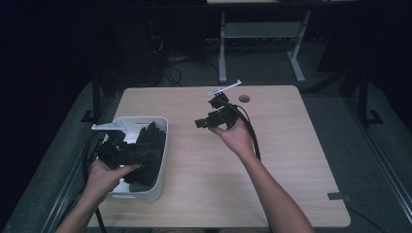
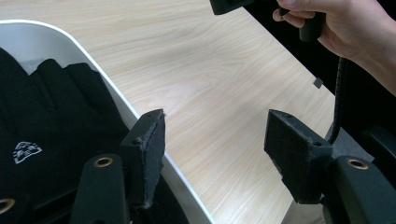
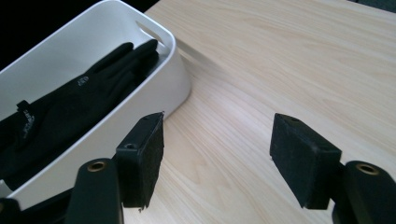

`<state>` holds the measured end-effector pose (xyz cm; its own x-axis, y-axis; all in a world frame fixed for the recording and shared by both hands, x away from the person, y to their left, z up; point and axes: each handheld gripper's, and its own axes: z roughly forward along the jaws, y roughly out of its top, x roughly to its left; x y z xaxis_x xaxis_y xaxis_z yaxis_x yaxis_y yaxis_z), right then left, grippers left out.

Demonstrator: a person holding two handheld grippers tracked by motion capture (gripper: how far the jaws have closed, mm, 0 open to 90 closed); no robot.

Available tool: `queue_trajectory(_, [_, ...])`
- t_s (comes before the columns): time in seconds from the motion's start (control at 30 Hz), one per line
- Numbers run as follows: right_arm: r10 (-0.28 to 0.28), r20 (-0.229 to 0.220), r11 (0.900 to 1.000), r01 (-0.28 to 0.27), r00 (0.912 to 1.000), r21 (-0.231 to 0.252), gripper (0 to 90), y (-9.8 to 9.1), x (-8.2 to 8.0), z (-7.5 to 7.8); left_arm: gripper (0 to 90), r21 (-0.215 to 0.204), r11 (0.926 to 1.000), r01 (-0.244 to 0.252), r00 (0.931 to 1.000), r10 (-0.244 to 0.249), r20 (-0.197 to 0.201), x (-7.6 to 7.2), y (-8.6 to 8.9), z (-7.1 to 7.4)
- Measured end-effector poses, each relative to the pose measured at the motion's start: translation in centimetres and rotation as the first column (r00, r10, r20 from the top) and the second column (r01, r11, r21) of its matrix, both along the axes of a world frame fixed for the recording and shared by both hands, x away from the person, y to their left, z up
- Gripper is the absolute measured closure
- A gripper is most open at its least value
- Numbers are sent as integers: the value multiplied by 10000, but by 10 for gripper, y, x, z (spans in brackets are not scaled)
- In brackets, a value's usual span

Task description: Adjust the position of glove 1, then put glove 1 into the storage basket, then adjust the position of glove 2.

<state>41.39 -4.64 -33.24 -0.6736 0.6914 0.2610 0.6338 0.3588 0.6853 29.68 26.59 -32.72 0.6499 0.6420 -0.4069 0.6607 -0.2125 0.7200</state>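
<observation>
With the black gloves (image 1: 145, 150) resting inside the white bin (image 1: 163, 145) at the near left of the counter (image 1: 291, 160), both left fingers (image 2: 149, 149) and right fingers (image 3: 144, 154) stand released and empty, judged a completed deposit.

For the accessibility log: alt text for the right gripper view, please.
A white plastic bin holding black gloves stands on a light wooden table. In front, the right claw is open over bare tabletop beside the bin, nothing between its black pads.
</observation>
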Motion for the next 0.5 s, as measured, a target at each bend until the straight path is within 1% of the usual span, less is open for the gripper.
queue_trajectory(0.2, [-206,-127,9998,206,9997,1,346,-14,-1,-3,376,27,9999,142,9999,-143,60,1,-5,1])
queue_trajectory(0.27, [-225,-114,9997,224,9997,-80,345,-18,-2,-5,374,74,9998,185,9998,-186,83,0,-7,1])
queue_trajectory(0.4, [-400,-150,9992,400,9991,36,344,-28,-4,-6,371,56,9997,257,9996,-257,96,1,-13,2])
queue_trajectory(0.5, [-477,-170,9989,477,9987,-35,343,-35,-5,-7,370,88,9993,373,9992,-374,136,2,-18,4])
